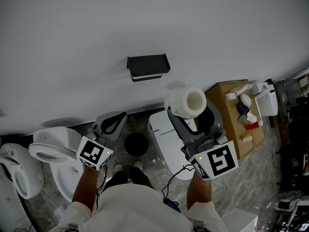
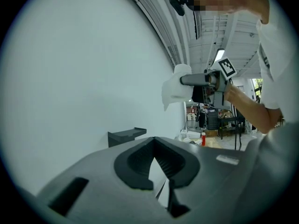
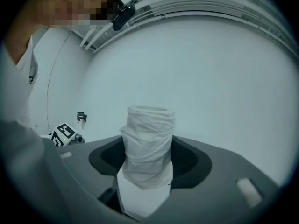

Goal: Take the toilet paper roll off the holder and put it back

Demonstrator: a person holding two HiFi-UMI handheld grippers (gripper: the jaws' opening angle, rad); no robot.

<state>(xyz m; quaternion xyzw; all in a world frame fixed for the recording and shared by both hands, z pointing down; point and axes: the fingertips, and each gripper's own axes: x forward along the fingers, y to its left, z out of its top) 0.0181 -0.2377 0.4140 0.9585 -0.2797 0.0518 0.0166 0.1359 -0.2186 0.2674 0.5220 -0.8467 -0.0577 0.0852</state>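
Well right of the wall holder (image 1: pixel 148 66) at mid-frame, the toilet paper roll (image 1: pixel 188 101) sits clamped in the right gripper (image 3: pixel 147 158), the left gripper (image 1: pixel 113 123) closed and empty; a misjudged approach could crush or drop it.

Plain white wall (image 1: pixel 145 23), marbled grey floor (image 1: pixel 260 178), white toilet (image 1: pixel 53 151) left, cluttered wooden table (image 1: pixel 223 112) right

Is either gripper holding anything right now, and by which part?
The right gripper holds the roll across its soft outer side, one end poking past the jaws. The left gripper holds nothing.
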